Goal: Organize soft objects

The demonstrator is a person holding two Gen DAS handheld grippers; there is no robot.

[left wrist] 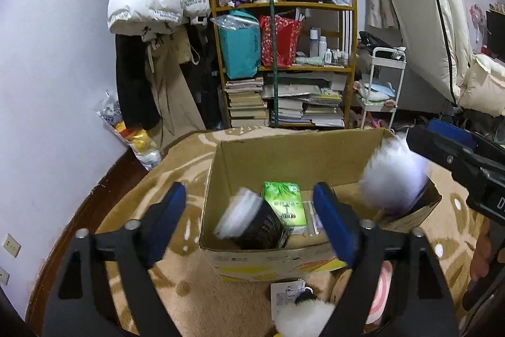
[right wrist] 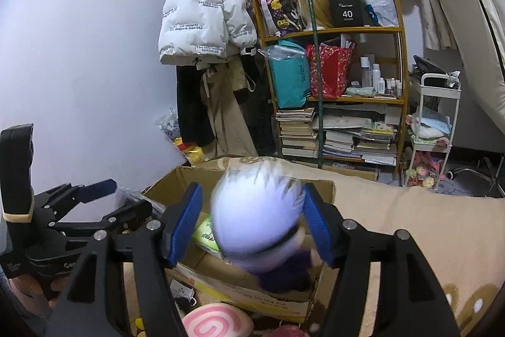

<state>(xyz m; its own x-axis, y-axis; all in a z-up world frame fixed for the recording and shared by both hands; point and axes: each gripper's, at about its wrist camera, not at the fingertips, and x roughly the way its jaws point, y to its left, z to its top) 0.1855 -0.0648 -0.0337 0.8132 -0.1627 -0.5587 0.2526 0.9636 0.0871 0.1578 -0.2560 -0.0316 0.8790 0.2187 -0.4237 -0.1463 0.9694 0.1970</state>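
An open cardboard box (left wrist: pixel 284 153) stands on a tan rug. Inside it lie a green tissue pack (left wrist: pixel 285 204) and a blurred black and white soft thing (left wrist: pixel 249 220), which sits between the wide-apart pads of my left gripper (left wrist: pixel 252 220) without touching them. A white-haired plush doll (right wrist: pixel 258 217) with a dark body is blurred over the box's right corner. It lies between the blue pads of my right gripper (right wrist: pixel 252 225), with a gap on the left side. From the left wrist the doll (left wrist: pixel 394 176) shows just below the right gripper (left wrist: pixel 423 131).
A pink swirl cushion (right wrist: pixel 217 321) and a white fluffy plush (left wrist: pixel 303 318) lie on the rug in front of the box. A crowded wooden shelf (left wrist: pixel 284 52), hung coats, a white cart (left wrist: pixel 382 84) and a bag of toys (left wrist: pixel 135 138) line the far wall.
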